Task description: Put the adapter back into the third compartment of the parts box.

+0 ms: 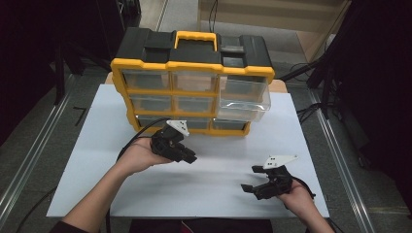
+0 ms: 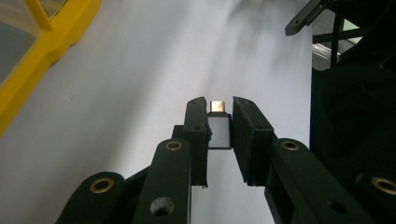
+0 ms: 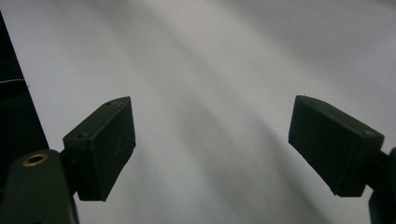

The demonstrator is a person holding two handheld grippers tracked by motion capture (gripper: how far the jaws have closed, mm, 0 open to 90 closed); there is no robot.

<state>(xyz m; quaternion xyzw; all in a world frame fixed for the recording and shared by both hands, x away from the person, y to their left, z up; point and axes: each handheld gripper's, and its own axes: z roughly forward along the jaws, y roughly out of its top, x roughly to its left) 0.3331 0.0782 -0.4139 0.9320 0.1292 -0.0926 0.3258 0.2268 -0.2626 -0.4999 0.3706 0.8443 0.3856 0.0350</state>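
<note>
My left gripper [image 2: 219, 105] is shut on a small silver adapter [image 2: 218, 129] with a metal plug tip pointing forward. In the high view the left gripper [image 1: 188, 156] hovers over the white board in front of a yellow and black drawer organizer [image 1: 192, 80]. The organizer's upper right clear drawer [image 1: 243, 99] is pulled out. My right gripper [image 1: 248, 183] rests at the board's front right with its jaws wide apart and nothing between them. In the right gripper view, the right gripper [image 3: 212, 140] has bare white board between its pads.
The white board [image 1: 97, 160] covers the table. Metal rails [image 1: 340, 150] run along both sides. Dark stands and cables [image 1: 316, 73] sit at the back right. The organizer's yellow frame [image 2: 42, 51] lies to the left in the left gripper view.
</note>
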